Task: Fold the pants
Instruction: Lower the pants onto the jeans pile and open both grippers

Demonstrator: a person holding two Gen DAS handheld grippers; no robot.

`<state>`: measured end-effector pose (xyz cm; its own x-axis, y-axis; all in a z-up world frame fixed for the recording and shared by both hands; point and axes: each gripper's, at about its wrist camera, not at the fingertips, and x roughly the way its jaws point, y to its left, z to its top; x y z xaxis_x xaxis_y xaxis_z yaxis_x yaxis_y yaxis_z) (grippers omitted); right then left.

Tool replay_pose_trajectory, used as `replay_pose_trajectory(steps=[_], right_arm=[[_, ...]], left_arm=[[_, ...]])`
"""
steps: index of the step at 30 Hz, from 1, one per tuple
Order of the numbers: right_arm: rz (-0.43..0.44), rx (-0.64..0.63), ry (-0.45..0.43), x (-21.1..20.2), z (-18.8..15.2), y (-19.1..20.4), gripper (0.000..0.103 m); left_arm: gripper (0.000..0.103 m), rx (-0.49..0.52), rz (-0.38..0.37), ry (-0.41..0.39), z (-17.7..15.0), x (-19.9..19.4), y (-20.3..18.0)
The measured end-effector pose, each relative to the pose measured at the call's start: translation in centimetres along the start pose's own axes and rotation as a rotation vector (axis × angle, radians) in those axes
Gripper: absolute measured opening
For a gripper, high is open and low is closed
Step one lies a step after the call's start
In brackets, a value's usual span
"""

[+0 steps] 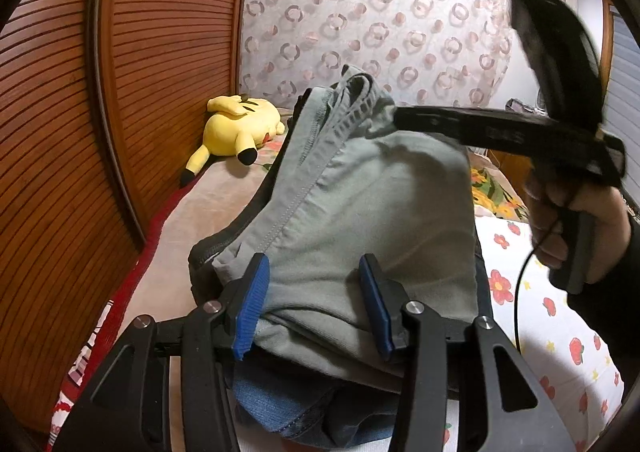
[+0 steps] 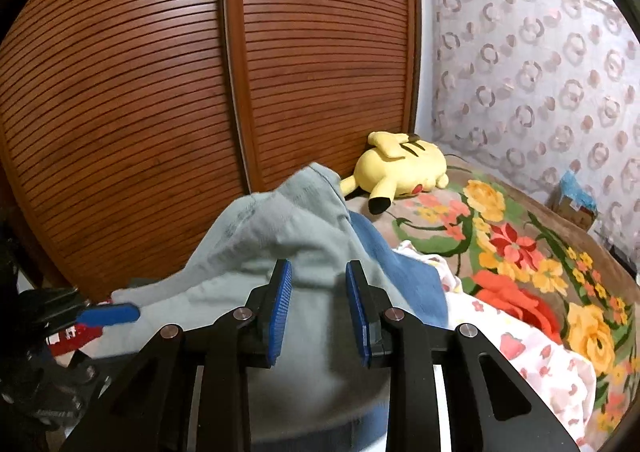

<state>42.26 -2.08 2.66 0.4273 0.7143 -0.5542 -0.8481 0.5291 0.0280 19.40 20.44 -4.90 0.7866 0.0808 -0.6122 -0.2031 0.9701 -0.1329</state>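
Grey-green pants are bunched and lifted above the bed; they also show in the right wrist view. My left gripper is open, its blue pads either side of the pants' lower fold. My right gripper is open with the grey cloth between its pads. In the left wrist view the right gripper's black body reaches into the pants' top, its fingertips hidden by cloth. The left gripper's blue fingertip shows at the left of the right wrist view.
Blue jeans lie under the grey pants. A yellow plush toy lies at the bed's far end by the wooden slatted doors. A floral blanket and a white flowered sheet cover the bed.
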Motion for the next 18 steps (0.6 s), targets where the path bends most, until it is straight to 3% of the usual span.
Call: replay_pose_trajectory(steps=[3, 10, 18], right_arm=[[-0.004, 0.014, -0.002, -1.3, -1.1, 0.2, 0.030], [-0.002, 0.036, -0.010, -4.1, -2.4, 0.9, 0.030], [-0.004, 0.059, -0.026, -6.6, -3.8, 1.3, 0.035]], left_arm=[[0.051, 0.008, 0.003, 0.000, 0.1, -0.1, -0.1], [0.078, 0.024, 0.000, -0.015, 0.3, -0.9, -0.9], [0.081, 0.045, 0.013, -0.034, 0.6, -2.2, -1.9]])
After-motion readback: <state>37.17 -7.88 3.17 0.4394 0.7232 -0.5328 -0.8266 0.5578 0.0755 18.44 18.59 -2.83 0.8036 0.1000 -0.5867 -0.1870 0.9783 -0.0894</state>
